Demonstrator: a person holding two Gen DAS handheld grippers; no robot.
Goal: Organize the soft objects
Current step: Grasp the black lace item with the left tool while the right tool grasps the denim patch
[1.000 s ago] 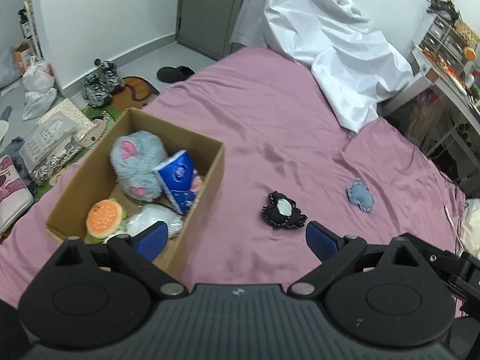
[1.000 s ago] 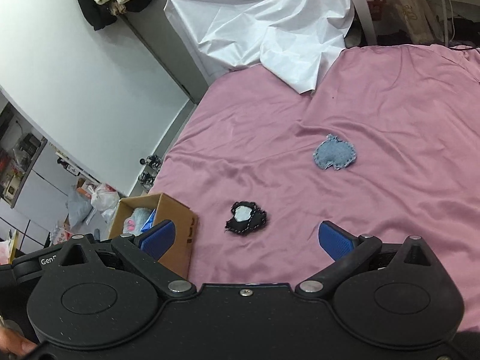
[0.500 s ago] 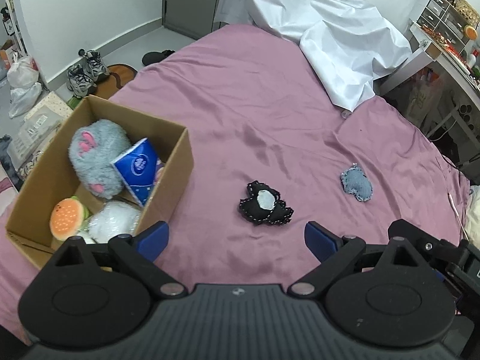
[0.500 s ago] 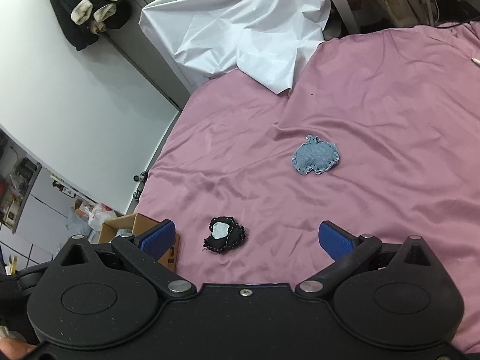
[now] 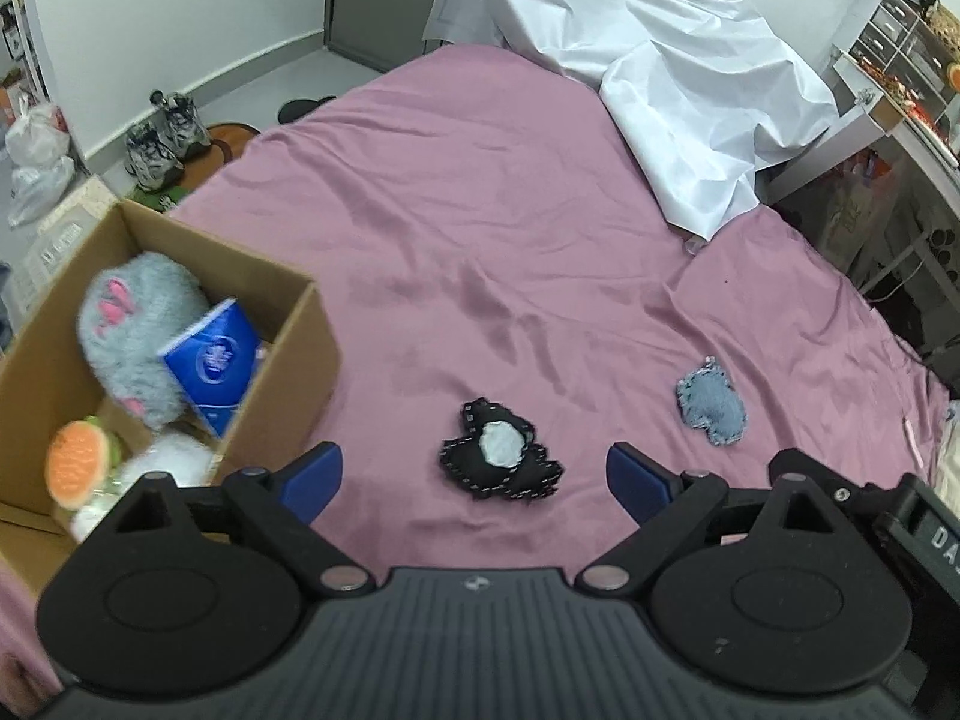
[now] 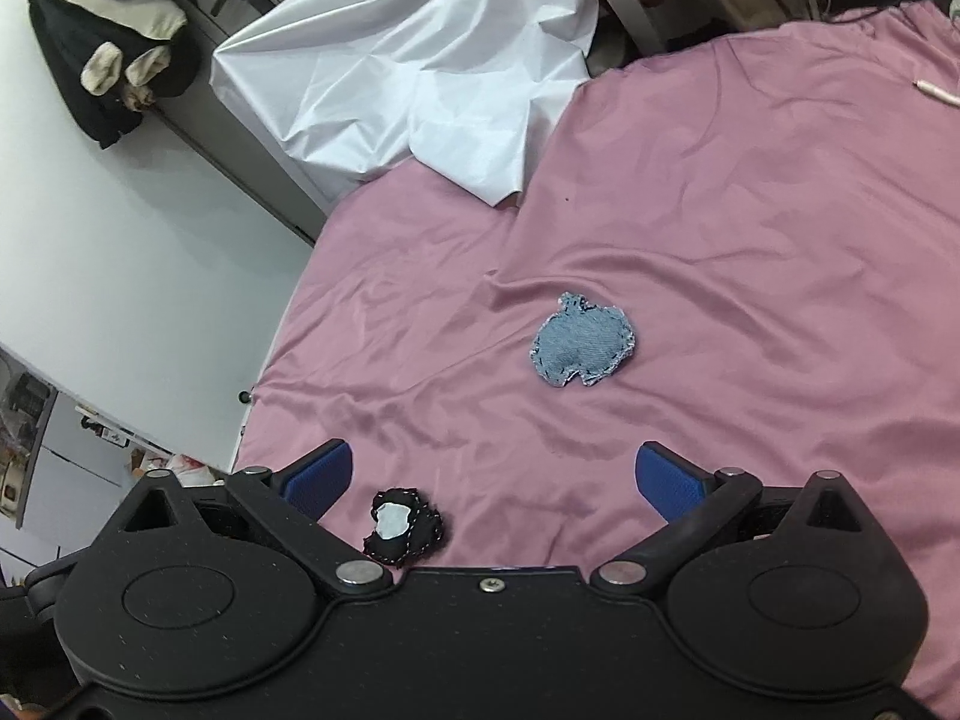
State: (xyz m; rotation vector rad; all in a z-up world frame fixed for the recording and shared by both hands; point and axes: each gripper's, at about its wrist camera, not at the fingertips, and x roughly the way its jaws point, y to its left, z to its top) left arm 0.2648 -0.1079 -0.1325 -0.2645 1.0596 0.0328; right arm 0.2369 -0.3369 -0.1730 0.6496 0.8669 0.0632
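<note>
Grippers in approach over a bed, near field to far. Left gripper stands with its blue pads wide apart and nothing between them; the black felt patch with a pale centre lies flat on the pink bedsheet just beyond and roughly midway between the fingertips. Right gripper is likewise spread and empty, its jaws having just been closing slightly; the same black patch shows low in its view beside the left finger, while the blue denim patch lies farther ahead, apart from both pads. To the left, the cardboard box rests on the bed near its edge, already holding a grey plush toy, a blue tissue pack, a burger-shaped toy and a white soft item whose kind cannot be told. Farther off, a crumpled white sheet covers the far end of the bed. Judged risks: both patches are thin and lie flush on slippery fabric, so closing pads may pinch a fold of bedsheet with the patch, or slide over it and miss; the two grippers, working close together, may also collide, and a careless drop near the box's wall may leave a patch outside.
</note>
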